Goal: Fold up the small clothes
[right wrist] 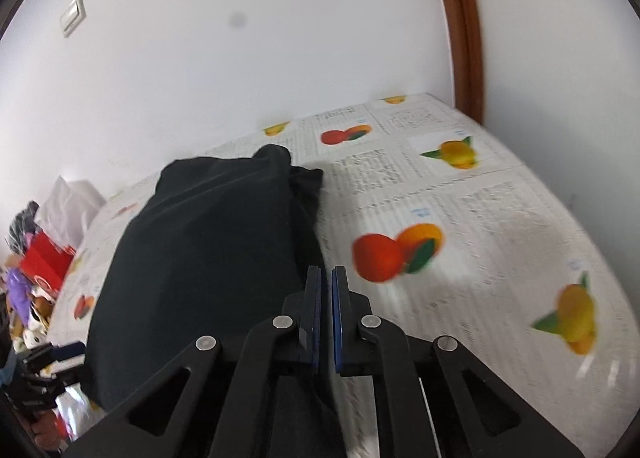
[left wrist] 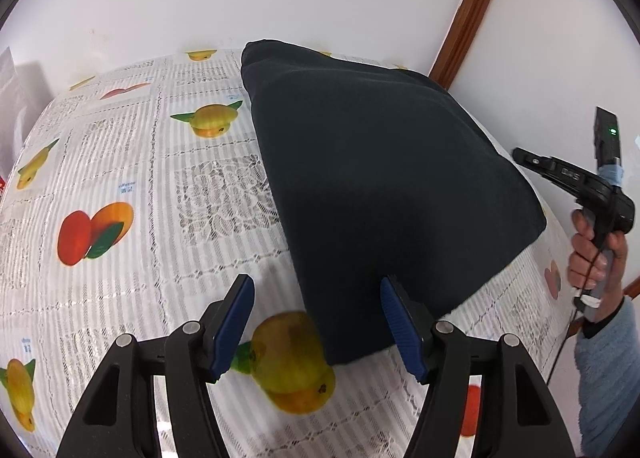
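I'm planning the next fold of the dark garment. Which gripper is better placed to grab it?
Left, probably: the left gripper is open with the dark garment corner between its fingers. The right gripper is nearly shut and empty beside it.

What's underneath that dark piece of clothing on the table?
The dark garment lies on a fruit-printed tablecloth; one printed yellow fruit pokes out from under its near corner. Whatever else lies beneath is covered by the cloth.

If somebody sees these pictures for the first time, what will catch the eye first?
First, the dark folded garment lying on the fruit-printed tablecloth, near the wall. Next, the left gripper, its blue fingers open over the garment's near corner, one finger resting on the cloth.
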The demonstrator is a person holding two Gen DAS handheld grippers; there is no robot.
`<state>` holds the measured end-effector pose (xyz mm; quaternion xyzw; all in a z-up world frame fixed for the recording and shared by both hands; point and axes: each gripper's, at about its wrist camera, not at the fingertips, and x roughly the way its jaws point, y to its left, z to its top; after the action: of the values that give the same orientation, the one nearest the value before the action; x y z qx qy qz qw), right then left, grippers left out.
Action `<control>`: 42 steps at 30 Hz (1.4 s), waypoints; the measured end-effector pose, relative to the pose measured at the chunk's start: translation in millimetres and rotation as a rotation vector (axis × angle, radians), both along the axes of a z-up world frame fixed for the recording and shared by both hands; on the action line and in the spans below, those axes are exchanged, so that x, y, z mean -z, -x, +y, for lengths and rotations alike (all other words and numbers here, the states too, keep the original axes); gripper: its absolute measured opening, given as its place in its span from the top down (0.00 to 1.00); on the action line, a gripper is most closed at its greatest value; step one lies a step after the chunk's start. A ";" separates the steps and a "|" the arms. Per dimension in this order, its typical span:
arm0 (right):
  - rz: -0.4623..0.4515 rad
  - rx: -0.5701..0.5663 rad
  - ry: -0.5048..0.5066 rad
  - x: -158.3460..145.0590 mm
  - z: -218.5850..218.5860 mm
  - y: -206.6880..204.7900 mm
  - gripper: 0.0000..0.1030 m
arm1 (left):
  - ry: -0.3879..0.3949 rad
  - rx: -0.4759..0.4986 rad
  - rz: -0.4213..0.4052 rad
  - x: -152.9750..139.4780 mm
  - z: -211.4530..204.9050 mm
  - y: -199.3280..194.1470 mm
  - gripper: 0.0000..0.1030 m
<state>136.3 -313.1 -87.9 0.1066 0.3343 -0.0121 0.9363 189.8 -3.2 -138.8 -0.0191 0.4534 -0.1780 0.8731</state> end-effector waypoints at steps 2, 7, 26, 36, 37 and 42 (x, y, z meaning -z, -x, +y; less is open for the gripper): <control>0.020 -0.004 0.026 -1.5 -4.1 13.1 0.90 | 0.004 0.002 -0.002 -0.6 3.6 6.8 0.38; 0.100 -0.046 0.091 5.8 -9.7 51.7 0.62 | 0.010 0.005 -0.011 -0.4 11.3 27.7 0.40; 0.107 -0.176 0.058 52.6 26.5 44.4 0.87 | -0.037 0.030 -0.004 21.3 -11.6 22.0 0.83; 0.111 -0.190 0.056 50.1 46.4 0.6 0.87 | -0.059 -0.038 -0.017 18.3 13.2 -9.4 0.83; 0.111 -0.191 0.051 49.9 49.0 -3.7 0.87 | -0.059 -0.042 -0.015 18.3 15.8 -11.8 0.83; 0.111 -0.178 0.026 50.1 59.4 -22.9 0.87 | -0.067 -0.066 -0.003 19.1 25.4 -27.3 0.83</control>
<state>159.3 -253.8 -138.1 0.0636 0.3938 0.0609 0.9150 217.1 22.2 -158.0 -0.0044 0.4569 -0.1338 0.8794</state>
